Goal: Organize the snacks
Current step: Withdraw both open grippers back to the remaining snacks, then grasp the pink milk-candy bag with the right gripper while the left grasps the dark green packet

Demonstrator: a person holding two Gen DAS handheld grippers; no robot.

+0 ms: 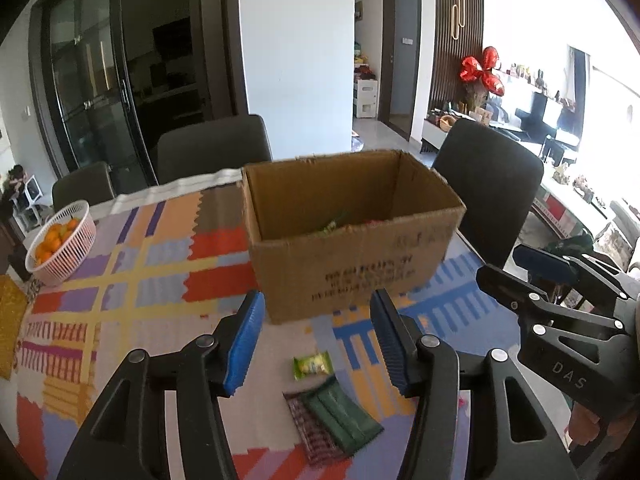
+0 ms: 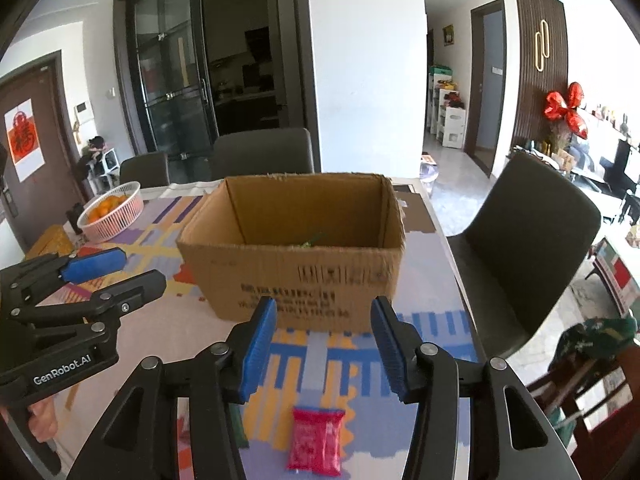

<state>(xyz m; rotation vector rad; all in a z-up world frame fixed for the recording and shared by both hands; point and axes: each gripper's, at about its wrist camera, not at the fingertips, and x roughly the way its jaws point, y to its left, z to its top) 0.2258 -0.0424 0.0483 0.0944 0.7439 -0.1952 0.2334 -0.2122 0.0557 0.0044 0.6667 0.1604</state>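
Nearest our left gripper (image 1: 318, 342), jaws spread and empty: dark green flat snack packet (image 1: 342, 416) overlapping maroon patterned packet (image 1: 310, 432), small yellow-green wrapped snack (image 1: 313, 365) just beyond, all on multicoloured patterned tablecloth (image 1: 132, 280). Our right gripper (image 2: 324, 344), likewise spread, empty, above pink-red plastic snack pouch (image 2: 316, 442). Open brown cardboard box (image 2: 296, 276) behind, some snacks inside. Pink plastic basket of oranges (image 1: 62, 242) far left. Dark grey chairs (image 1: 214, 146) around table.
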